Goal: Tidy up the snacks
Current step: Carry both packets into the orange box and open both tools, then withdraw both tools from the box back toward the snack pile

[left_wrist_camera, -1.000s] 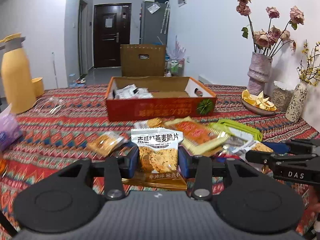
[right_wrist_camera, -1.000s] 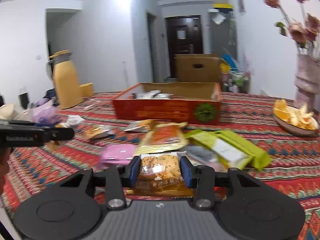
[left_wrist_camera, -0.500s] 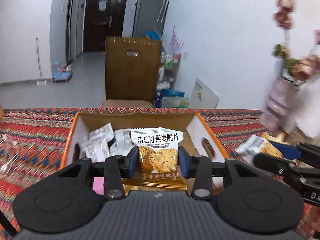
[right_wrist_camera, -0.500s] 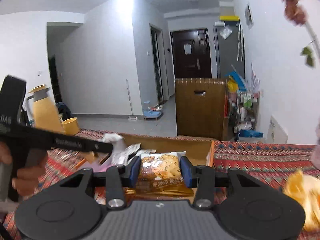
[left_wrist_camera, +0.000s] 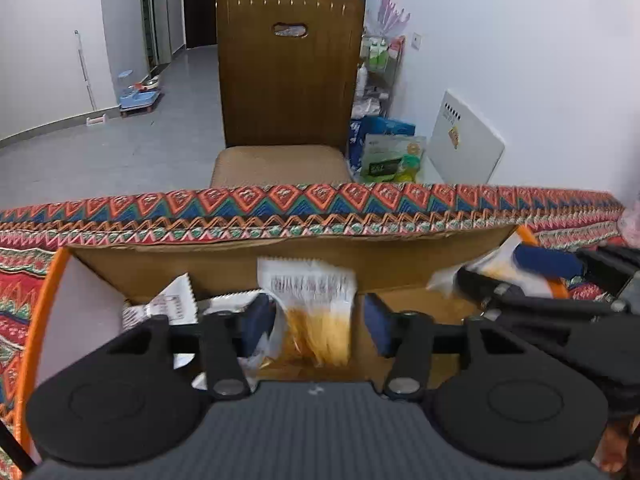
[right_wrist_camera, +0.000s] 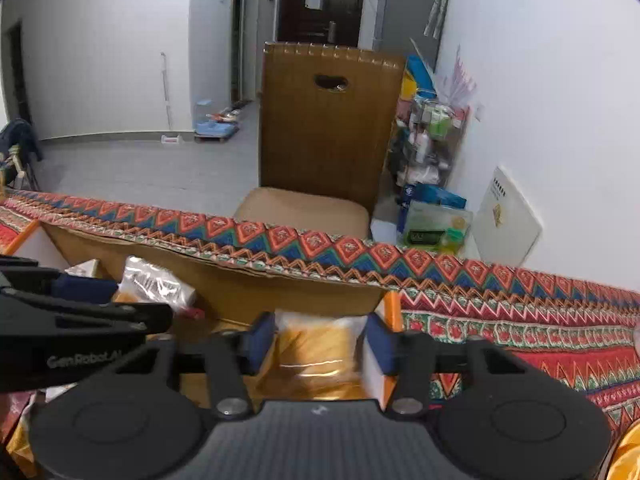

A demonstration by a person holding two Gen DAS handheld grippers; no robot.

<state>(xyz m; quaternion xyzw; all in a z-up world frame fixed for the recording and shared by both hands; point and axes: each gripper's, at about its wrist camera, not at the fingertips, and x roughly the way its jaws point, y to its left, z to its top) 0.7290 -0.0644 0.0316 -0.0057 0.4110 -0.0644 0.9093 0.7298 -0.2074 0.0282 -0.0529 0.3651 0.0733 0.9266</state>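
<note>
both claws now hang over the open cardboard box [left_wrist_camera: 92, 312], carried there from the loose pile on the worktop [right_wrist_camera: 520, 320]. the left claw [left_wrist_camera: 316, 320] has just been opening and its oat crisp packet [left_wrist_camera: 312, 300] sits loose between the pads, dropping in. the right claw [right_wrist_camera: 320, 338] has just been opening too, its orange snack packet [right_wrist_camera: 320, 344] released over the box's right end.

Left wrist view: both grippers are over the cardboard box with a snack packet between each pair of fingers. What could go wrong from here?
1. The left gripper has just been opening; its oat crisp packet, blurred between the pads, may land on edge against the white packets.
2. The right gripper works close beside it in the cardboard box, so the two could collide.
3. The right's orange snack packet sits near the box's right wall and might catch there.
</note>
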